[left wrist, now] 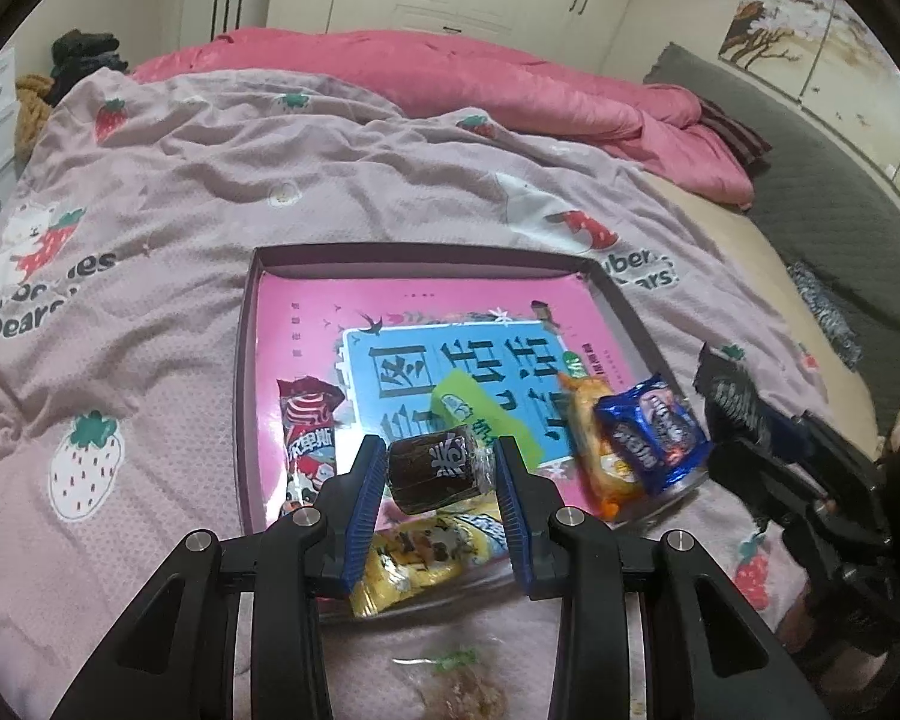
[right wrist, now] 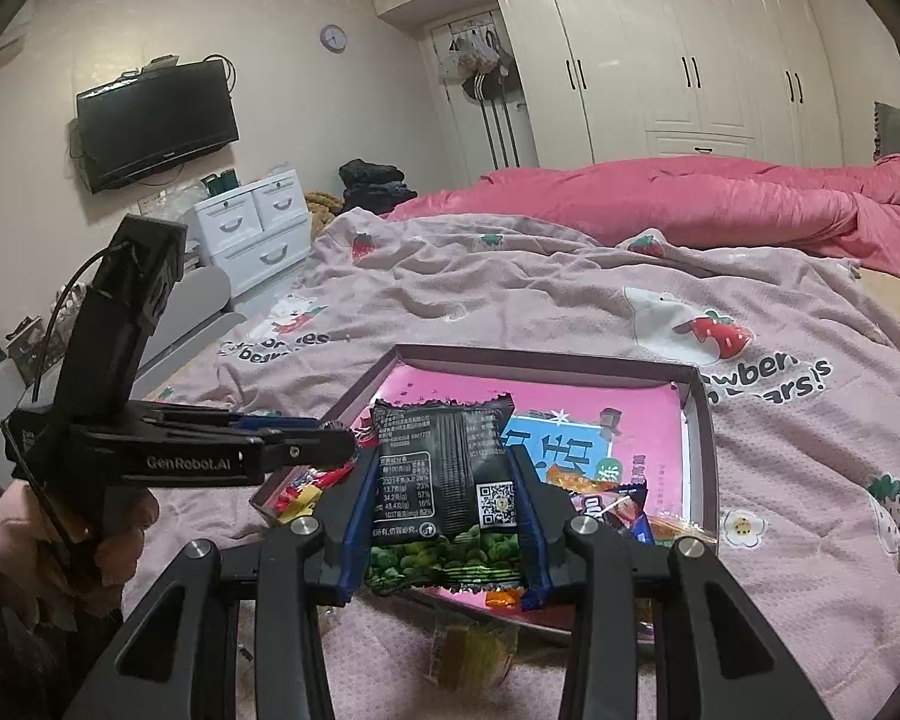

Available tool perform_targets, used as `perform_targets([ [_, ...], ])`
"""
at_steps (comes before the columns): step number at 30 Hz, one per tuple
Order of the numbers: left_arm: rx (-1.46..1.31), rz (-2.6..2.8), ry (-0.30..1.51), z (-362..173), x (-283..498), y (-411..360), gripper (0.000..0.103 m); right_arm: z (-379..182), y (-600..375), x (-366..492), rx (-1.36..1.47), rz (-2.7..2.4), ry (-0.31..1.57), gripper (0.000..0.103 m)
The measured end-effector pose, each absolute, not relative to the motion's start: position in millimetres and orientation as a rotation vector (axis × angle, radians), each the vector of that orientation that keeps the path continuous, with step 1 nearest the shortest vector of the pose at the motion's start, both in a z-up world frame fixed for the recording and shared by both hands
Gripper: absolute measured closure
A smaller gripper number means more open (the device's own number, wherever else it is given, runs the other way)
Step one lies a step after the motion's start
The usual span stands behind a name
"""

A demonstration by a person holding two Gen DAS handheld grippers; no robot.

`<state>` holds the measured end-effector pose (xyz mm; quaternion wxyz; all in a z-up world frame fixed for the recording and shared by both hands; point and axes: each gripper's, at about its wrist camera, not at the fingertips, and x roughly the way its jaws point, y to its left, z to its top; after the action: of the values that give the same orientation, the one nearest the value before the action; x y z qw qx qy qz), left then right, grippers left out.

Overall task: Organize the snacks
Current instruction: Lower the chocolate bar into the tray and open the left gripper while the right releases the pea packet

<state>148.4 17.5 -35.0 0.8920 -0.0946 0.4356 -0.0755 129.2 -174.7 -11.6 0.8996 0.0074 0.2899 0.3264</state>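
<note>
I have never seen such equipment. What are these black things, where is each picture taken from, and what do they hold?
No robot here: a person holds one two-finger tool in each hand. Each picture comes from a camera on one tool, looking along its fingers. The left tool grips a dark brown wrapped snack. The right tool grips a black packet of green peas. Both hang over a shallow box with a pink floor, lying on a strawberry bedsheet. Other snacks already lie in the box, such as a blue packet.
</note>
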Motion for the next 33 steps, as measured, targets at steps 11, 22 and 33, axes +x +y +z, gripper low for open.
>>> perform_targets([
  [11,-0.159,-0.153,0.948,-54.1,156.4,12.6,0.065,-18.6,-167.5,144.5,0.016,0.659,0.610,0.062],
  [22,-0.137,-0.159,0.984,-63.9,158.9,8.4,0.065,-29.3,-160.8,157.1,0.024,0.646,0.659,0.062],
  [33,-0.138,-0.170,1.007,-70.7,159.4,5.2,0.065,-41.6,-153.3,163.4,0.017,0.632,0.712,0.062],
])
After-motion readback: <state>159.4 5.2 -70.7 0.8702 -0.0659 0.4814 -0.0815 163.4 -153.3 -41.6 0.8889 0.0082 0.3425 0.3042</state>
